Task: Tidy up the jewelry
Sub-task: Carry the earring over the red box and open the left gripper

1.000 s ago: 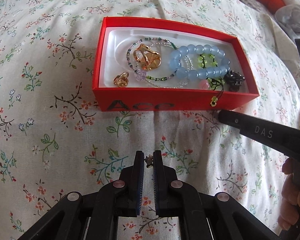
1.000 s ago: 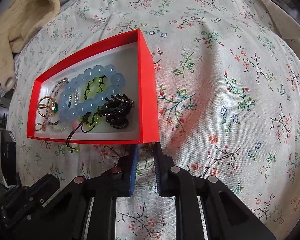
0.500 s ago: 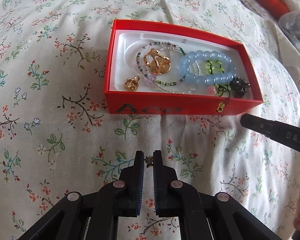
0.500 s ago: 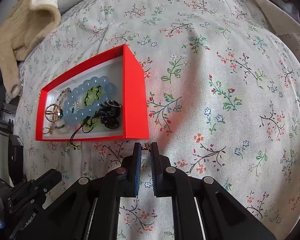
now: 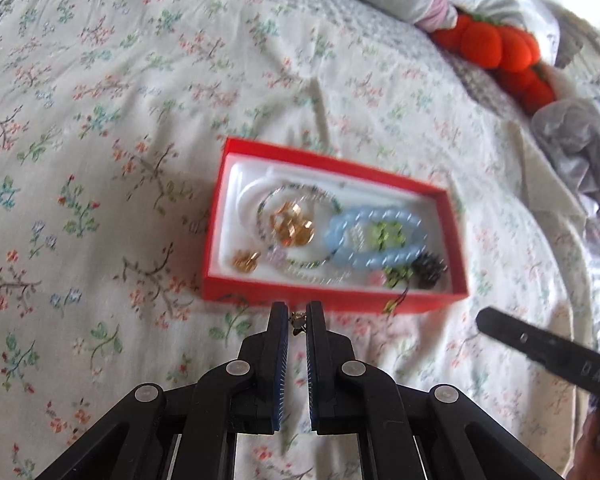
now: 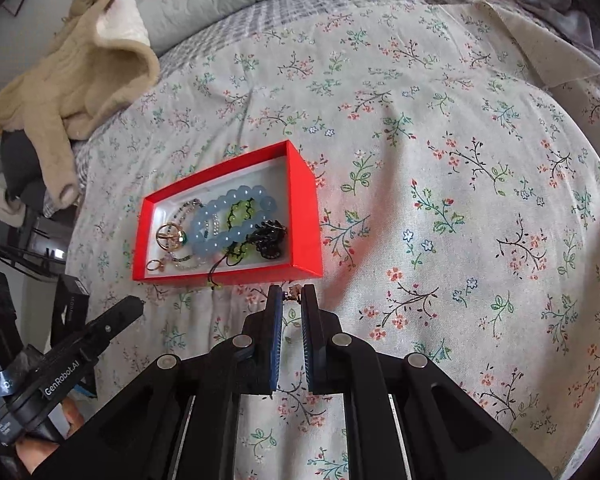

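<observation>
A red box (image 5: 300,298) lies on the flowered bedspread and holds a blue bead bracelet (image 5: 380,260), gold rings (image 5: 292,224), thin bead strands and a black piece (image 5: 430,270). My left gripper (image 5: 296,310) hovers just in front of the box, shut on a small dark metal piece (image 5: 298,322). In the right wrist view the same box (image 6: 304,208) lies ahead to the left. My right gripper (image 6: 293,292) is held off the box's near right corner, shut on a small copper-coloured piece (image 6: 294,294).
A beige knitted garment (image 6: 72,80) and pillows lie at the far left of the bed. An orange plush toy (image 5: 496,46) and grey cloth (image 5: 572,136) sit at the far right. A green bead cord (image 6: 216,276) hangs over the box's front wall.
Both grippers have risen and drawn back from the box, which now looks smaller and farther. A small piece shows between the right tips, where none showed a second ago.
</observation>
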A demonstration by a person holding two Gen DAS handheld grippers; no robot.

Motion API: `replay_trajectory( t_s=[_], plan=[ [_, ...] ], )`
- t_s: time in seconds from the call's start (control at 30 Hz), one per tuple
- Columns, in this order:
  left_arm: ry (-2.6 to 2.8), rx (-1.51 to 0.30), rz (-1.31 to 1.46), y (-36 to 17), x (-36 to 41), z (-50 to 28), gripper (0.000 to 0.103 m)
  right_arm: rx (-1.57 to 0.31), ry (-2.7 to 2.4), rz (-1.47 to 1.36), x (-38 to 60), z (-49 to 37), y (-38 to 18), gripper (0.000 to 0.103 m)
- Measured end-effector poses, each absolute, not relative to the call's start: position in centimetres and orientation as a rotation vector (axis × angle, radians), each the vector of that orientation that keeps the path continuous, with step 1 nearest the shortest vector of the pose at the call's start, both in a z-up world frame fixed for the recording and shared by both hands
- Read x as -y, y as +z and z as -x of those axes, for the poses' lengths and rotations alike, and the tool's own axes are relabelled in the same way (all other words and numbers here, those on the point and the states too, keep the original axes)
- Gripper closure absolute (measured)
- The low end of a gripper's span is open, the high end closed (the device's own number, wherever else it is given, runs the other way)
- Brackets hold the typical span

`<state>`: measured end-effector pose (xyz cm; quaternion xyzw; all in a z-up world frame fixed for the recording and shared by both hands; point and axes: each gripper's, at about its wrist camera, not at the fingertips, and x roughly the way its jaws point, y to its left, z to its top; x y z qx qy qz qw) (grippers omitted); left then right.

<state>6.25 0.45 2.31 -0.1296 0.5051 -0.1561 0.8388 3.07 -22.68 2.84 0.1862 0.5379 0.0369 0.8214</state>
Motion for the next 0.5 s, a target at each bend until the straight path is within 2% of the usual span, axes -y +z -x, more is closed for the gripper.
replay_trajectory(
  t_s=[0.5],
  plan=[
    [-0.351, -1.023, 0.252, 1.6, 1.5, -8.6, 0.097, -1.133, 0.08, -0.392, 21.7, -3.8, 2.9, 0.093]
  ],
)
